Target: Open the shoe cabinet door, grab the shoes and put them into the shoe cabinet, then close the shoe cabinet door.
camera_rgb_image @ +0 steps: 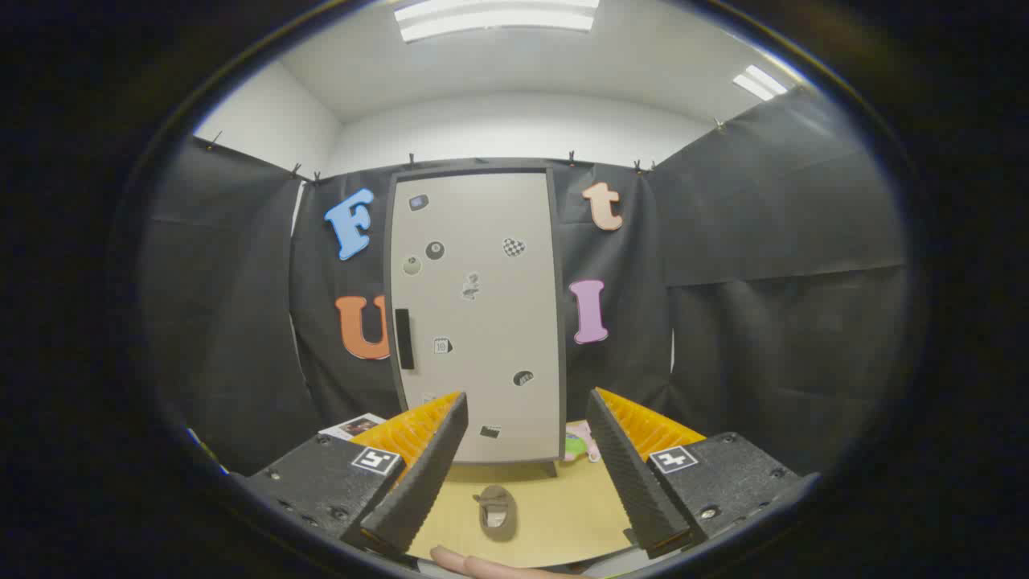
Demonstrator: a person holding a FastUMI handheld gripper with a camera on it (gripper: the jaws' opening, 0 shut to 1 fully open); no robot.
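A tall pale shoe cabinet (476,314) stands upright ahead against the booth wall, its door shut and dotted with several small stickers. A dark vertical handle (404,338) sits on the door's left side. A small grey-brown shoe (497,511) lies on the wooden floor (563,507) in front of the cabinet, between my two fingers and a little below them. My gripper (526,414) is open, its fingers spread wide and holding nothing, well short of the cabinet.
Black cloth walls close the booth on both sides and behind the cabinet. A pink and green item (580,442) lies at the cabinet's right foot, and a printed card (354,425) lies to its left. A fingertip (474,563) of a person shows below the shoe.
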